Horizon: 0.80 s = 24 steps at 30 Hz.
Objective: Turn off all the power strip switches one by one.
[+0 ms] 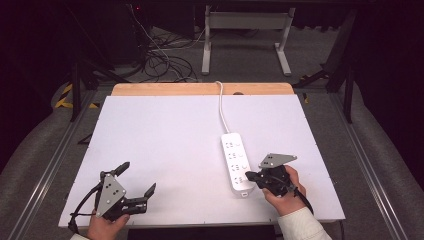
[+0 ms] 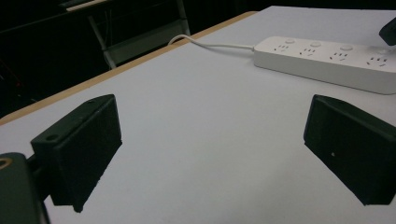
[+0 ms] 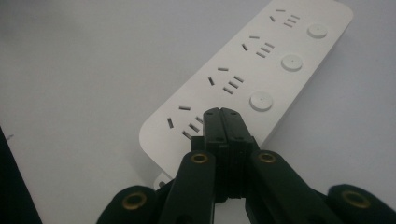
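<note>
**Two grippers, one power strip on a white table**

Nearest the person, the left gripper (image 1: 138, 187) sits at the table's (image 1: 165, 135) near-left edge, its jaws spread wide apart with bare surface between them. The right gripper (image 1: 248, 175) has its jaws pressed together, holding nothing, tips over the near end of the single power strip (image 1: 236, 160). The strip is white, long, with four socket groups and round buttons. Its white cord (image 1: 221, 107) runs toward the far wooden edge.
</note>
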{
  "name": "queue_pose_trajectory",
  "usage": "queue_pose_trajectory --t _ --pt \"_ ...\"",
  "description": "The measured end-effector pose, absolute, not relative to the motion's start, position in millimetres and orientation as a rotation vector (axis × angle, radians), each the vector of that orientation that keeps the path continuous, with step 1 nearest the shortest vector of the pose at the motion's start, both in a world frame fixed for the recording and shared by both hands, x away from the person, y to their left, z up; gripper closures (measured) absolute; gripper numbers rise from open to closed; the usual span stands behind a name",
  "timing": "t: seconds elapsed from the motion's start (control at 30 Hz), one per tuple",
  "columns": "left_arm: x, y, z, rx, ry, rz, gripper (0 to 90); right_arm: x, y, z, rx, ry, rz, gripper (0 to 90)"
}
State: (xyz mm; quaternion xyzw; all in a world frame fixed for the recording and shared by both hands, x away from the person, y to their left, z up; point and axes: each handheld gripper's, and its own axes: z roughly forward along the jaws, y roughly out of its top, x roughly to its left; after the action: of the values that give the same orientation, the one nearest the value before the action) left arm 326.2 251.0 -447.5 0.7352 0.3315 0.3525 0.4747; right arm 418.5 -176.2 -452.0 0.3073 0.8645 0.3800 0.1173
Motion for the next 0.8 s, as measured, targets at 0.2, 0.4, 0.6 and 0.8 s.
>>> queue_pose_trajectory --t 0.2,0.4,0.6,0.8 --pt "325.9 251.1 -447.3 1.798 0.809 0.866 4.9 419.8 -174.6 -454.8 0.908 2.541 1.088 90.0" --pt "325.8 250.8 -447.4 1.796 0.811 0.874 5.3 420.4 -172.4 -456.8 0.928 2.549 1.057 90.0" --pt "325.4 250.5 -447.5 1.797 0.808 0.873 5.3 421.2 -171.8 -457.0 0.948 2.552 1.048 90.0" --pt "325.2 250.3 -447.5 1.798 0.808 0.873 5.3 421.3 -171.3 -456.6 0.957 2.553 1.038 90.0"
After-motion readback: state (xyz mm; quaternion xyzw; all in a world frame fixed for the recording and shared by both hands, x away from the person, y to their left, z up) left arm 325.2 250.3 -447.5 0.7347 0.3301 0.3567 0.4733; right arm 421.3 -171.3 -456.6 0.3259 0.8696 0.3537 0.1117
